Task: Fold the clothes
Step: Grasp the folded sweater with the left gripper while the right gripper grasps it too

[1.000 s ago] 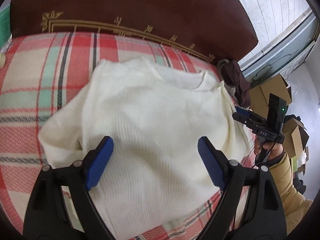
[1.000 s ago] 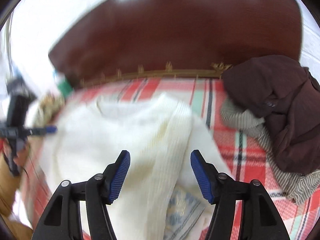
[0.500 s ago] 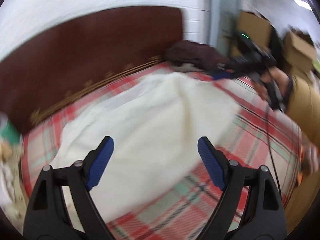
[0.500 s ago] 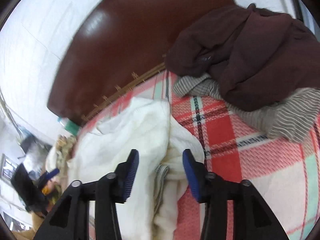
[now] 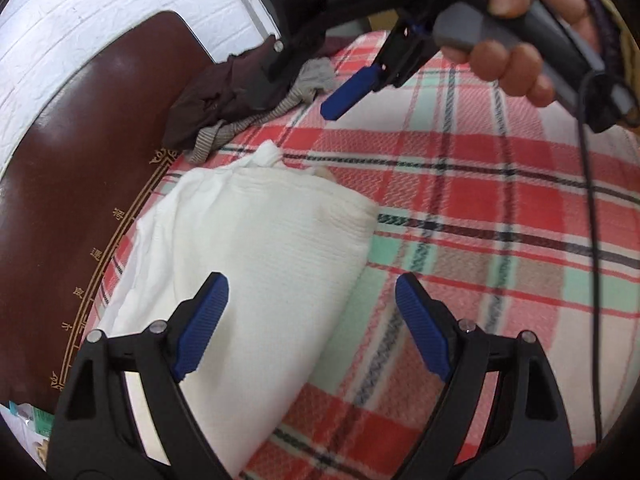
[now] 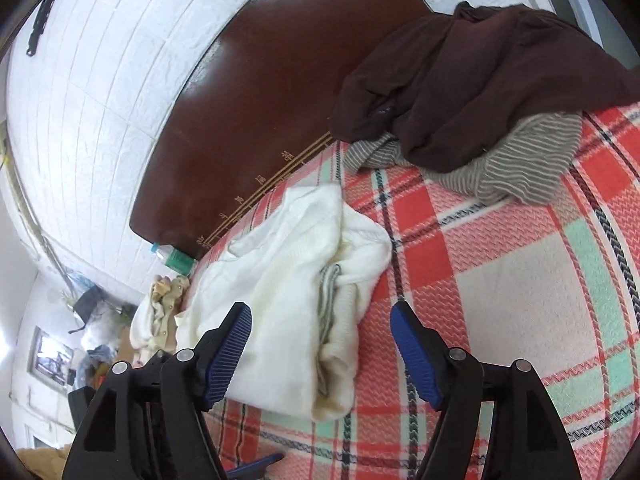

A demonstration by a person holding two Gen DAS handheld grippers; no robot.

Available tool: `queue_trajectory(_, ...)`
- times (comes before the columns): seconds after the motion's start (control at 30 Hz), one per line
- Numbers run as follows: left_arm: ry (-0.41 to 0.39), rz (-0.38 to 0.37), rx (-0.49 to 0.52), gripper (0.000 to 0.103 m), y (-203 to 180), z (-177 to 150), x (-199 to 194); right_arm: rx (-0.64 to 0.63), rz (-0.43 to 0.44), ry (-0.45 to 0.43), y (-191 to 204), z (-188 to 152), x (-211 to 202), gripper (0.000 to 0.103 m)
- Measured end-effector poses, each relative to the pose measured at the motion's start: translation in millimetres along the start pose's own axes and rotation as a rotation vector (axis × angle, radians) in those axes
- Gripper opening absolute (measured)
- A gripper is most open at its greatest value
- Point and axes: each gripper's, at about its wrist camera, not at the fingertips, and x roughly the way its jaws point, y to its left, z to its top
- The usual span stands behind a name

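Observation:
A cream knit sweater lies folded on the plaid bed cover, near the brown headboard. It also shows in the right wrist view. My left gripper is open and empty, above the sweater's right edge. My right gripper is open and empty, above the sweater's near end; it also shows in the left wrist view, held in a hand above the bed.
A dark brown garment lies on a striped grey one at the head of the bed, right of the sweater. Cream clothes hang off the bed's left side. A white brick wall stands behind.
Both grippers have swung round and pulled back from the sweater. The right gripper's jaws have opened wider. The sweater now lies folded narrower.

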Motion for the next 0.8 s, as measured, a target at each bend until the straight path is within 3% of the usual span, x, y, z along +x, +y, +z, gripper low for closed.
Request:
queue_trajectory(0.23, 0.030, -0.074, -0.148, 0.085, 16.4, 2.8, 24.8, 0.023, -0.002, 0.028, -11.8, 14.5, 37.6, 0.078)
queue_trajectory(0.33, 0.033, -0.088, -0.203, 0.076, 21.7, 3.4, 30.7, 0.015, -0.002, 0.045, -10.4, 20.2, 60.2, 0.078)
queue_trajectory(0.6, 0.027, -0.080, -0.356, 0.038, 33.7, -0.9, 34.2, -0.065, -0.009, 0.017, 5.6, 19.9, 88.7, 0.078)
queue_trajectory(0.7, 0.023, -0.085, -0.433, 0.028, 39.5, -3.5, 33.5, -0.071, -0.021, 0.047, 5.9, 19.0, 92.7, 0.056)
queue_trajectory(0.73, 0.021, -0.088, -0.459, 0.027, 41.5, -4.2, 33.4, -0.065, -0.019, 0.064, 4.4, 19.2, 94.3, 0.021)
queue_trajectory(0.8, 0.019, -0.106, -0.512, 0.025, 45.8, -5.8, 32.8, -0.066, -0.019, 0.083, 4.3, 19.6, 97.1, 0.019)
